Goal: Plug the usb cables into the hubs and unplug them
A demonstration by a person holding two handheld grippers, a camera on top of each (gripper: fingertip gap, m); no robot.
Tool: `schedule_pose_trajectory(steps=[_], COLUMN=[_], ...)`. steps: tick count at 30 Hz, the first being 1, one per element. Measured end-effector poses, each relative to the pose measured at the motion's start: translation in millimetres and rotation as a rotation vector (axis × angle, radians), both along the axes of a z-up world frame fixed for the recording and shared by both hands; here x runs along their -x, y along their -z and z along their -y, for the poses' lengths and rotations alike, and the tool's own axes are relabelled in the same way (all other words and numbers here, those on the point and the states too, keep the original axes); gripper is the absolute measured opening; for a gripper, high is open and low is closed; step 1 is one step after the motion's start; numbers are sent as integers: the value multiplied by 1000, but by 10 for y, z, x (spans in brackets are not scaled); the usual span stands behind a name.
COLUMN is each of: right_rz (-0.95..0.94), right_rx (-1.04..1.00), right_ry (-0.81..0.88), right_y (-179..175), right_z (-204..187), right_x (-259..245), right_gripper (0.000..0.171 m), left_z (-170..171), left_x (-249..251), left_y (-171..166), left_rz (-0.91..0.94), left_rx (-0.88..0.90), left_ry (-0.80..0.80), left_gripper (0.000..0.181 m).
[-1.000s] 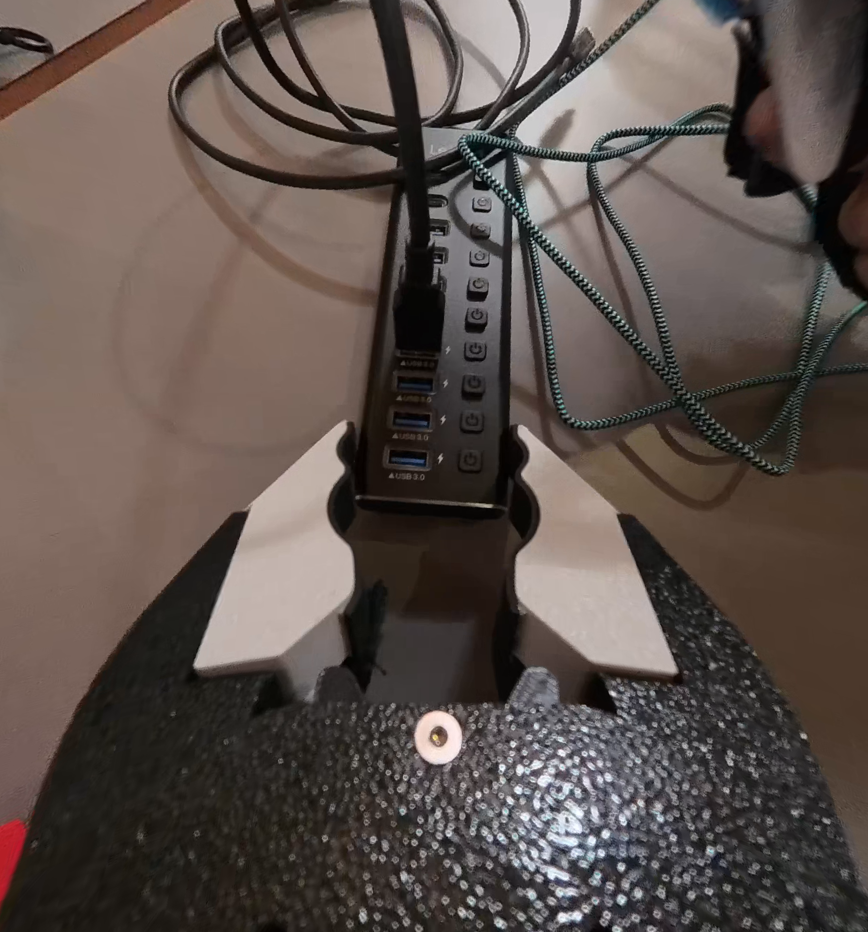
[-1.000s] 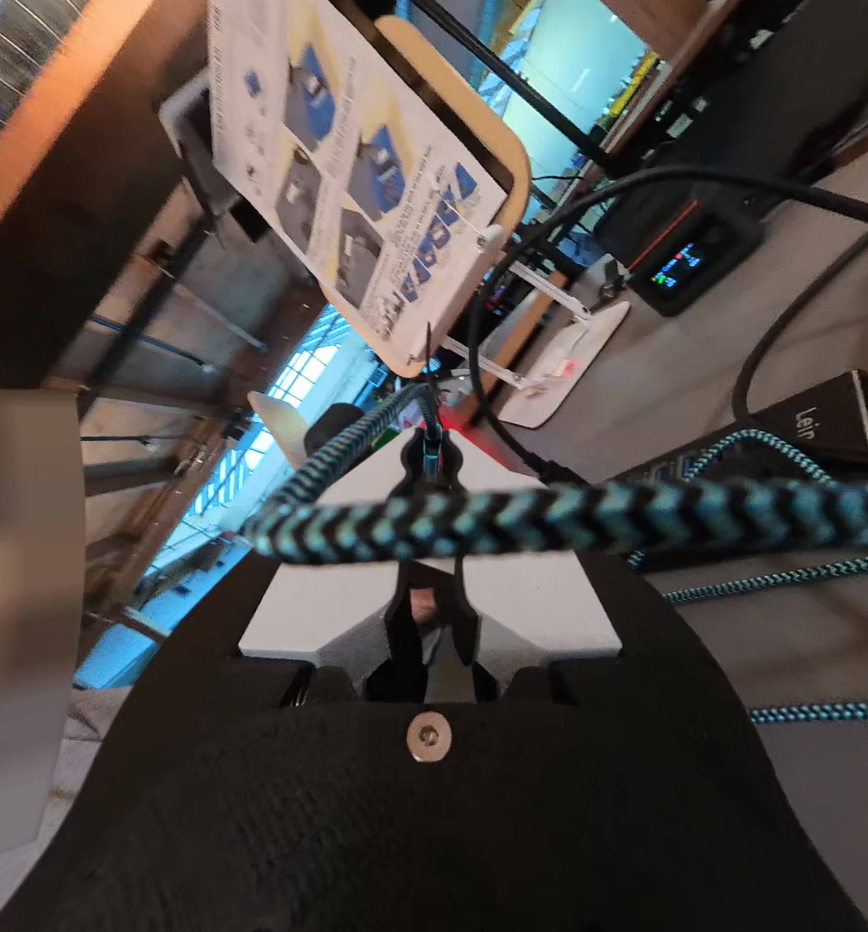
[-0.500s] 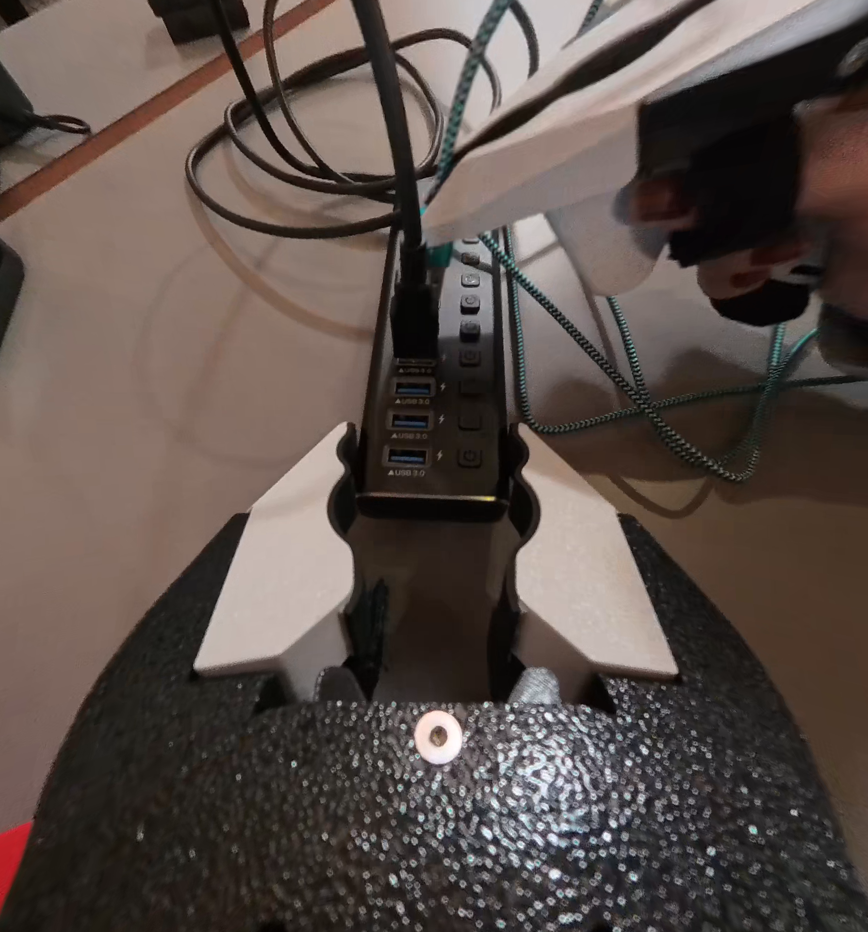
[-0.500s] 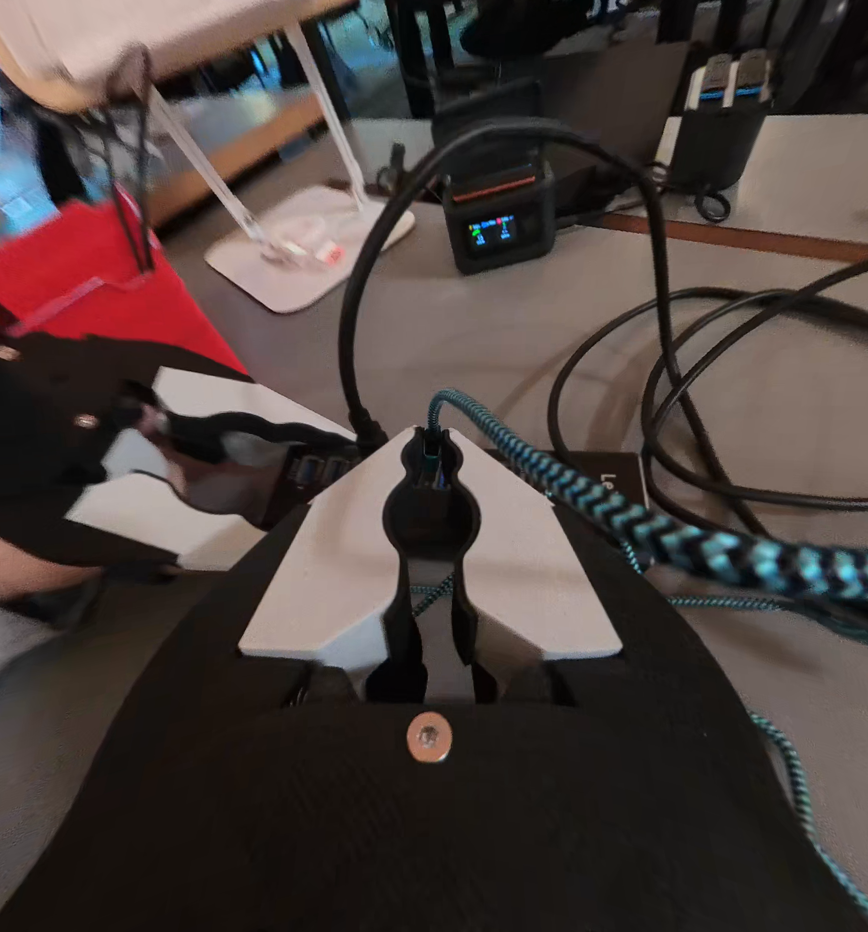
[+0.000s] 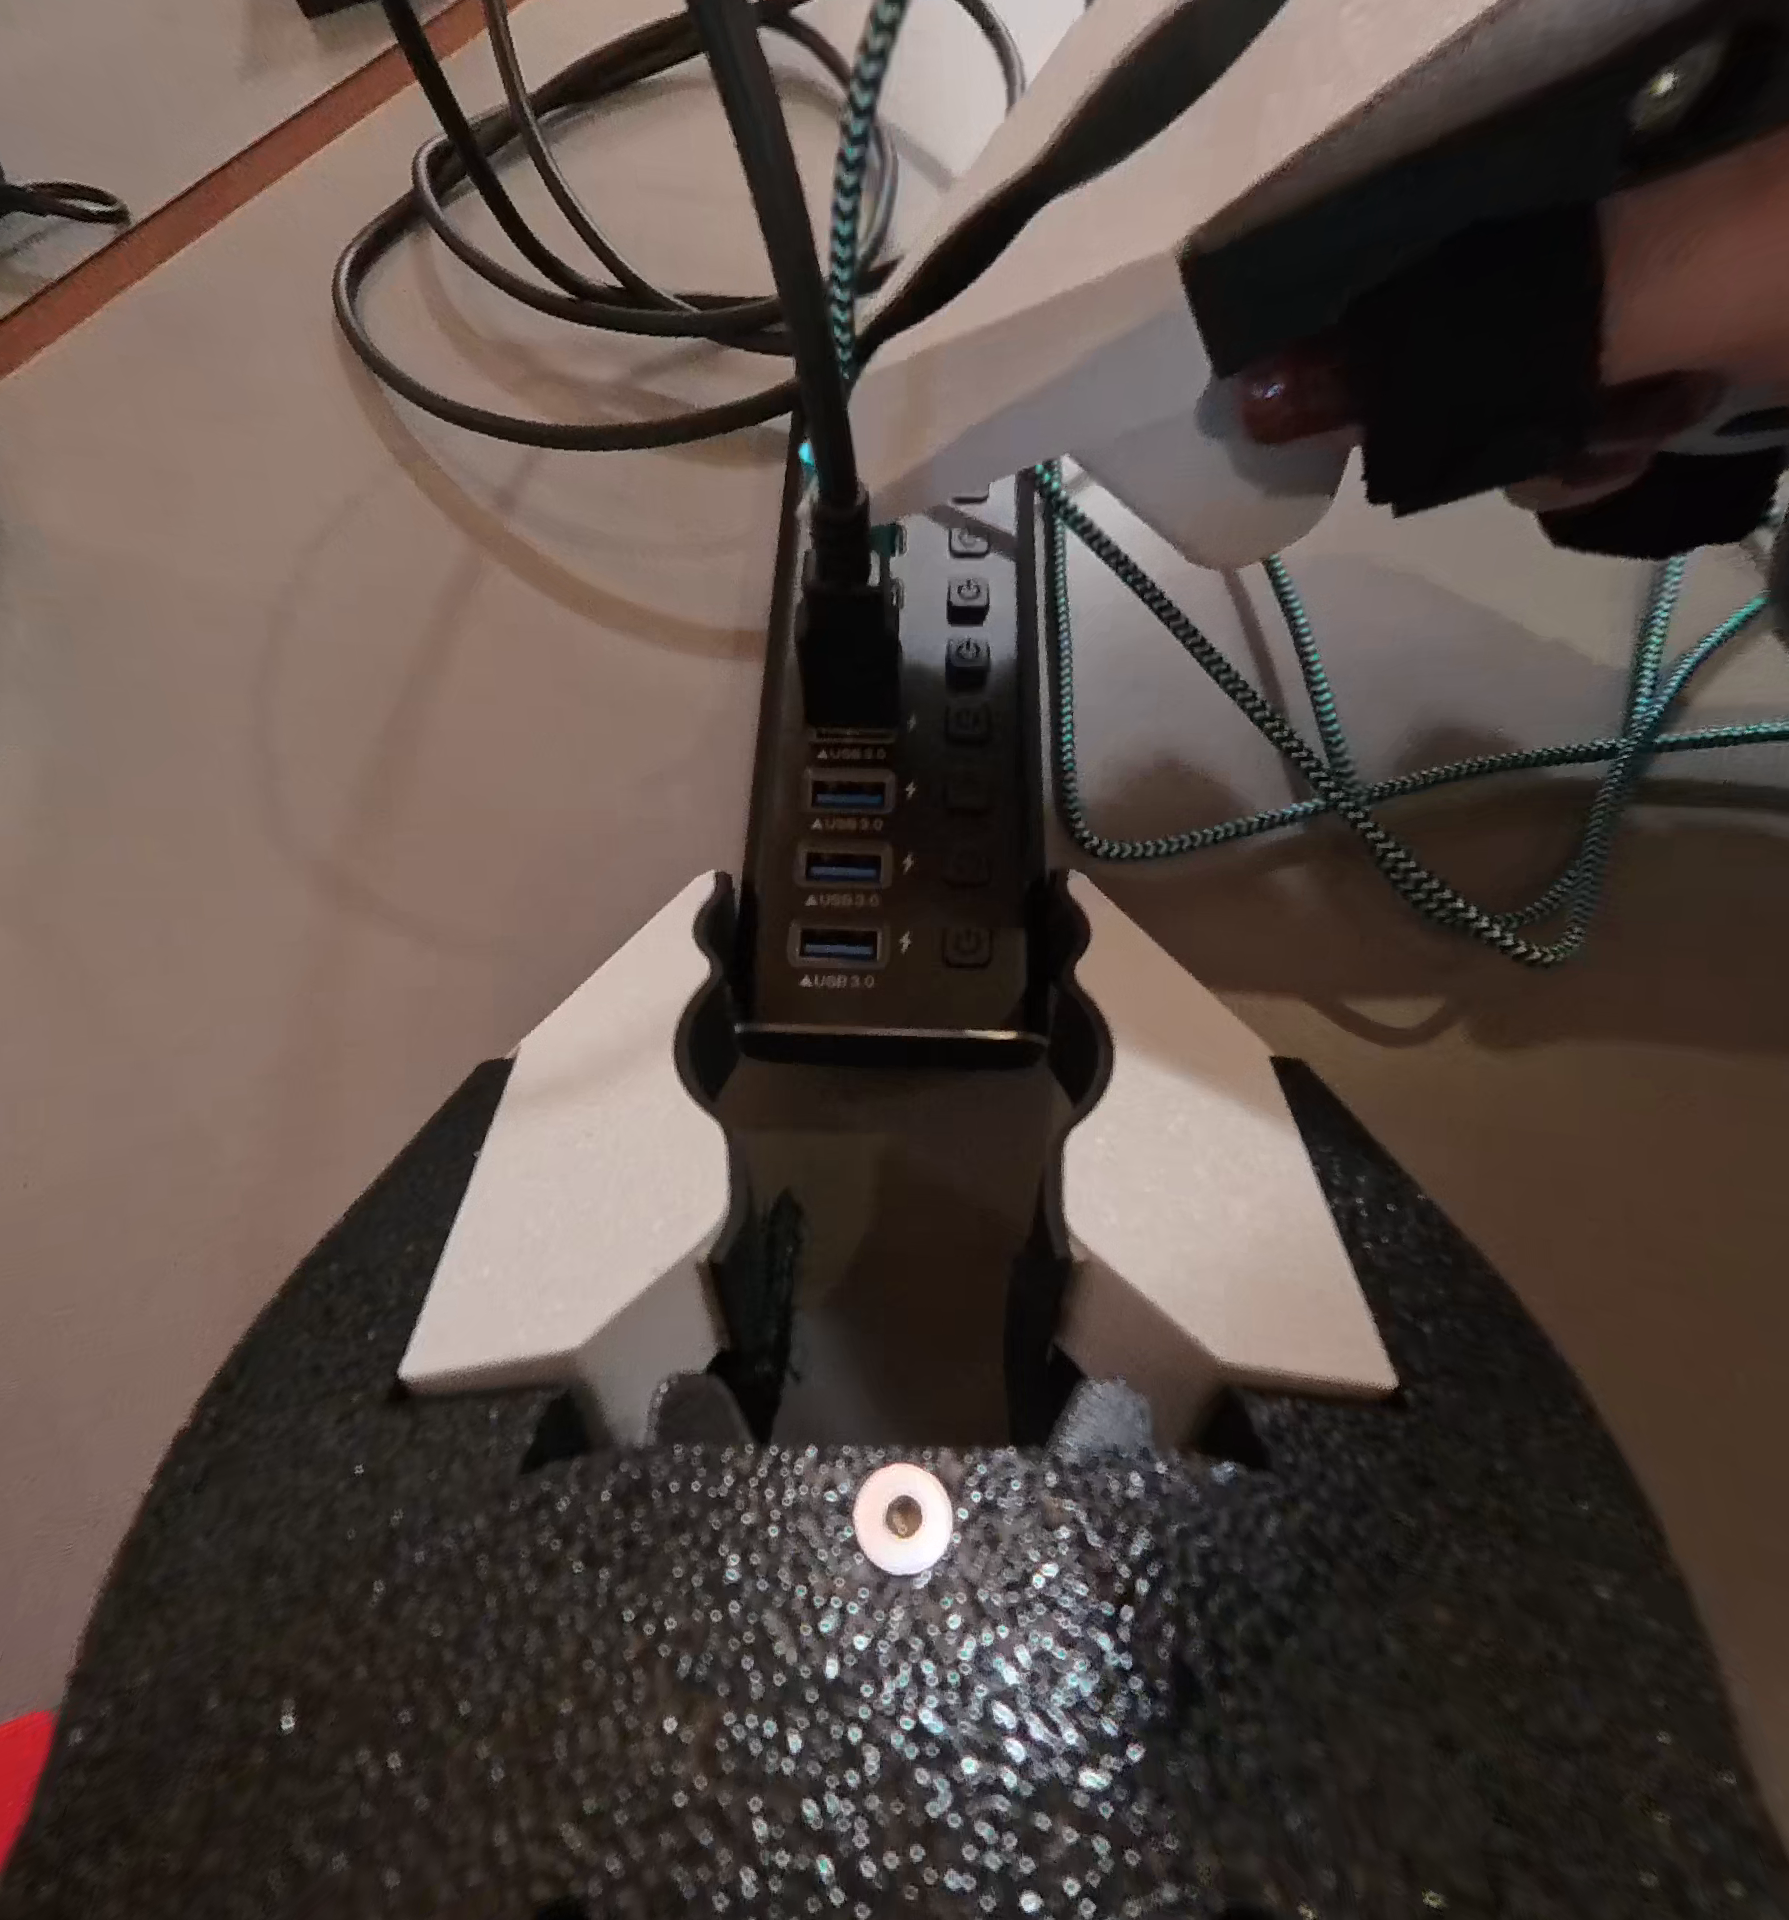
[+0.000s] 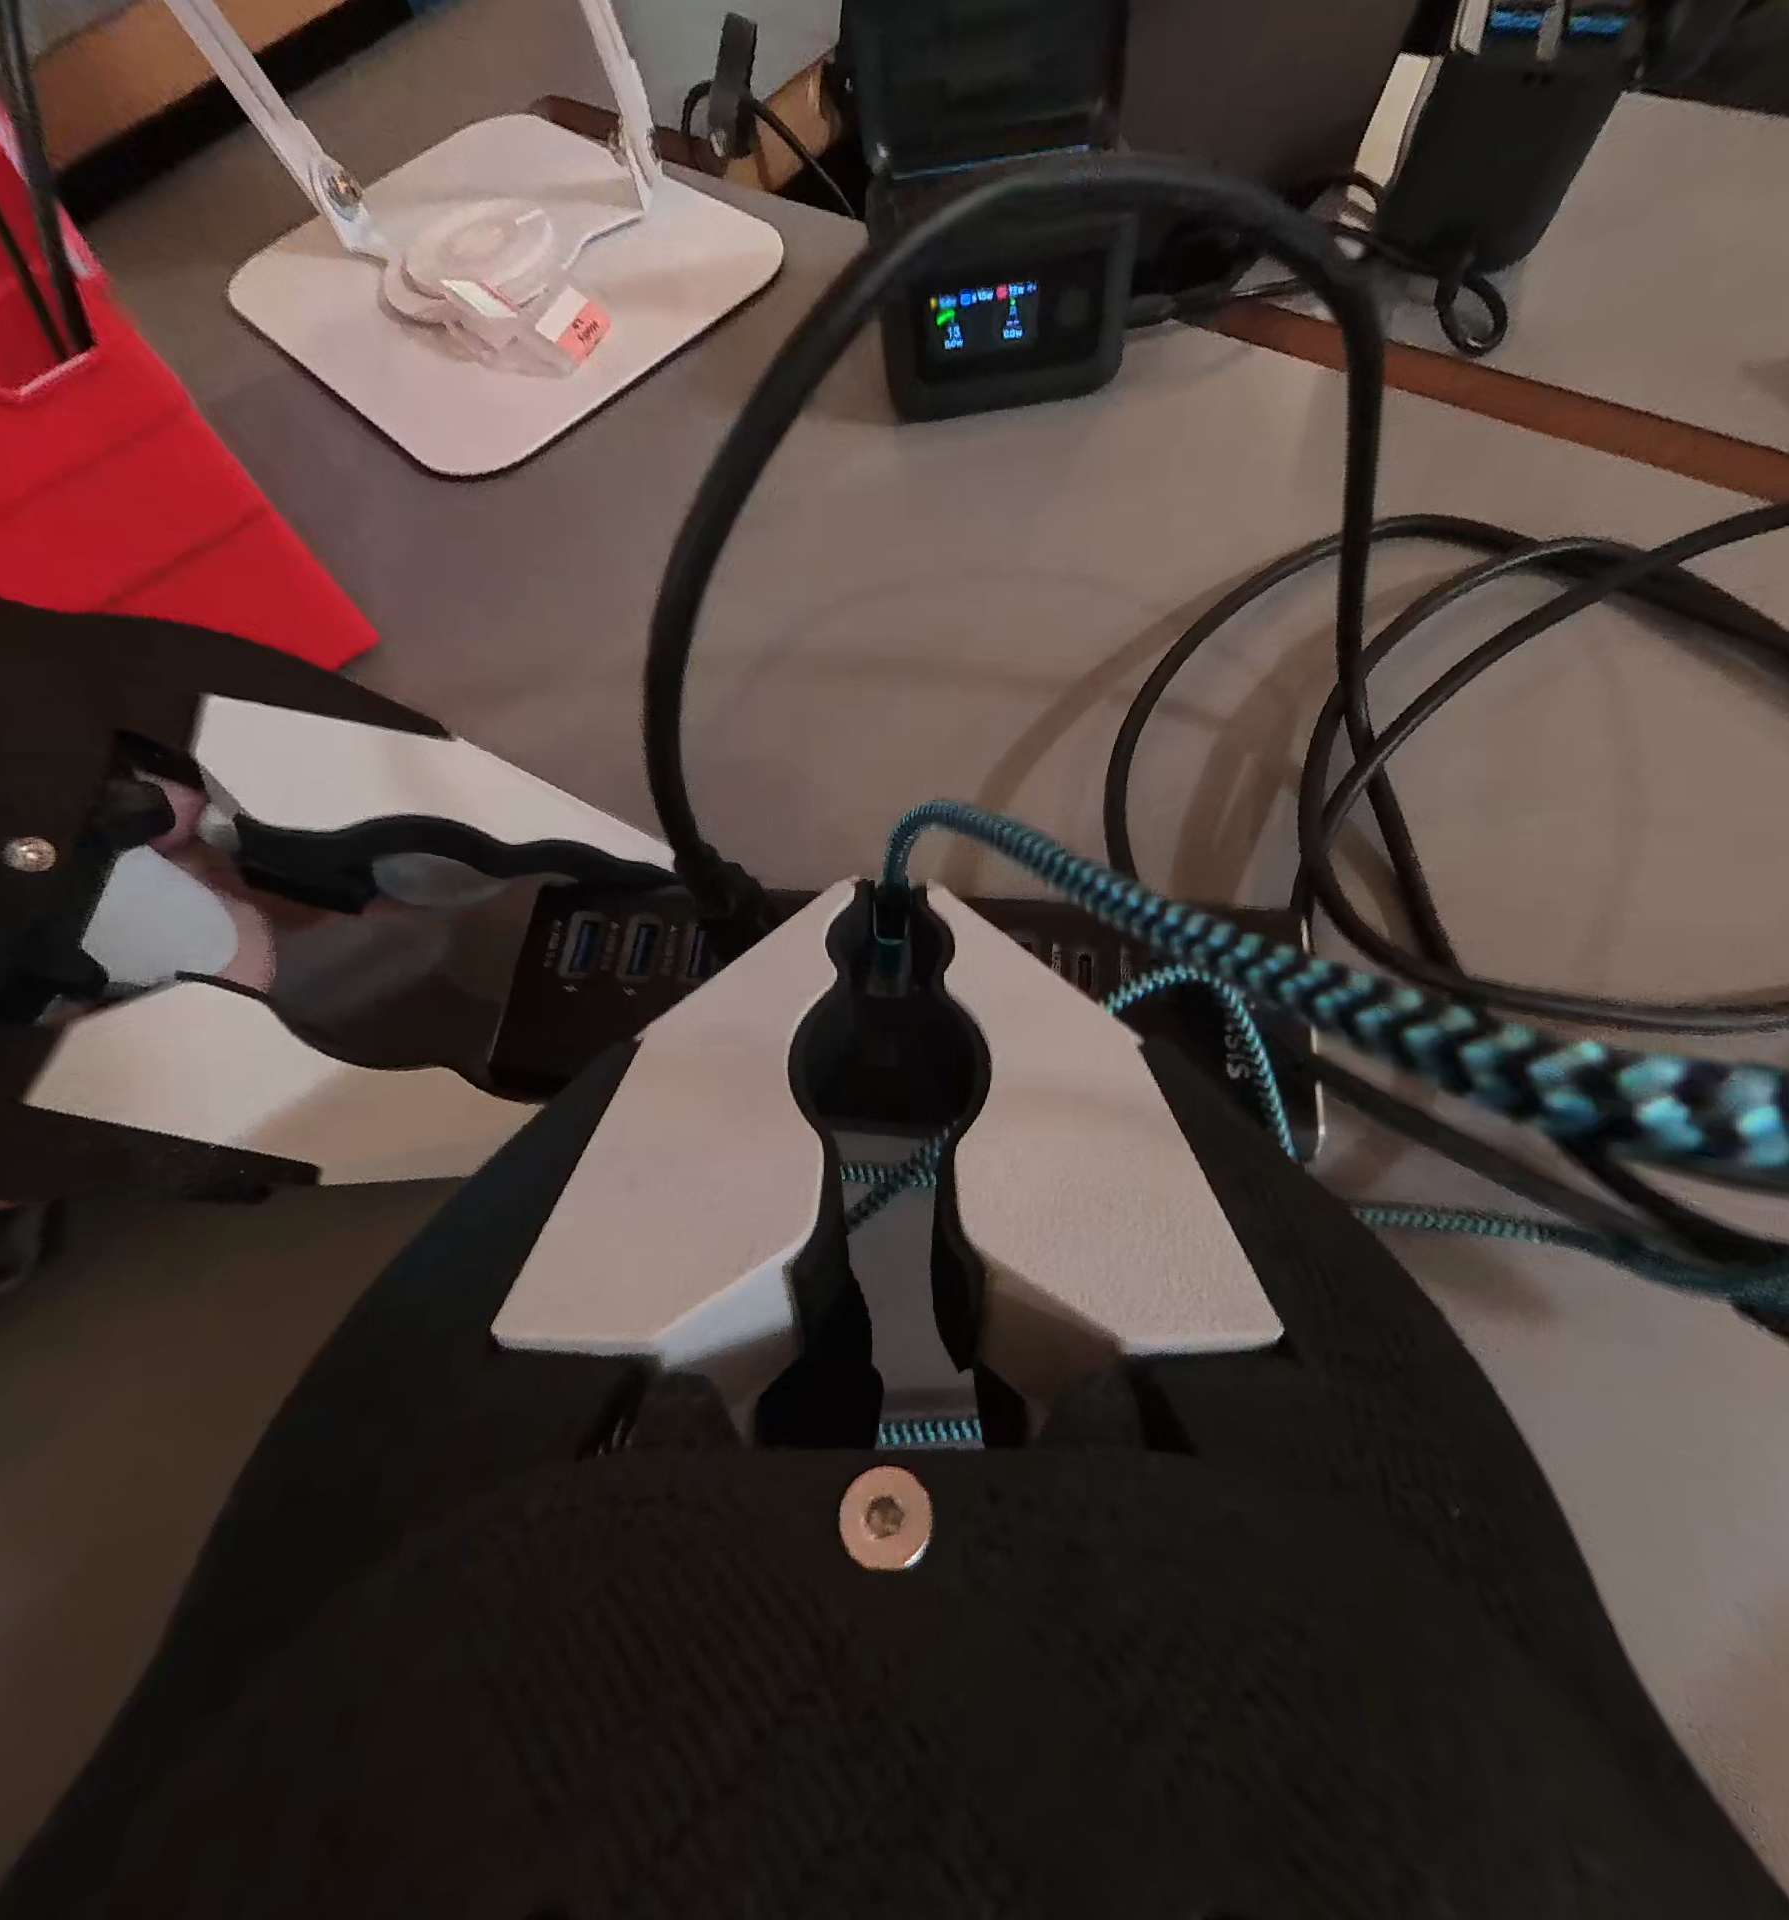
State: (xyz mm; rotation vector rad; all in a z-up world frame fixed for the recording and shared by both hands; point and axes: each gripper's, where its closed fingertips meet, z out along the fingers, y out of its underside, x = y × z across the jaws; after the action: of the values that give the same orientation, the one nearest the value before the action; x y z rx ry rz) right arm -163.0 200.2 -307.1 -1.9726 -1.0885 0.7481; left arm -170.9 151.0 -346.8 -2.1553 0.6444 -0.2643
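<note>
Your left tongs (image 5: pixel 890 961) are clamping the near end of the black hub (image 5: pixel 931 831), which is lying on the desk (image 5: pixel 246 727) and running toward 12 o'clock. A black cable (image 5: pixel 838 623) is sitting plugged into the fourth port from your end; three blue ports at 6 o'clock of it are standing free. Your right tongs (image 6: pixel 890 914) are pinching the teal braided cable's plug (image 6: pixel 888 935), nearly closed, and are pointing it down at the hub just beyond the black plug. Whether it is seated cannot be told. The rest of the teal cable (image 5: pixel 1337 810) is trailing off toward 3 o'clock.
</note>
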Motion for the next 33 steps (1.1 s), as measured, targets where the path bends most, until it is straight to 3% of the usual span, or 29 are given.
schedule_pose_trajectory(steps=[1,11,17,19,23,29,31,33], right_rz=[6,87,6,2,-38,11,103,285], right_rx=[10,-115,-42,-13,-5,-351,-432,-406], right_ry=[2,29,-31,-118,-416,-558,-647,-775], right_y=[24,133,111,-30,-538,-1283,-1373,-1186], right_z=[-2,46,67,203,710,822,738,649], right_x=[-1,3,-15,-79,-422,-661,-540,-400], right_gripper=[5,6,9,25,29,35,28,27], left_z=[1,10,-14,-29,-49,-48,-34,-14], left_x=[-8,-14,4,9,19,-23,-50,-82], left_y=[-1,30,7,-49,-124,-289,-334,-373], left_rz=[5,-8,-23,-72,-229,-596,-713,-808], left_rx=[-1,16,-15,-64,-184,-443,-518,-587], left_ry=[2,2,5,19,63,171,201,233], left_gripper=[58,58,58,58,57,58,57,57])
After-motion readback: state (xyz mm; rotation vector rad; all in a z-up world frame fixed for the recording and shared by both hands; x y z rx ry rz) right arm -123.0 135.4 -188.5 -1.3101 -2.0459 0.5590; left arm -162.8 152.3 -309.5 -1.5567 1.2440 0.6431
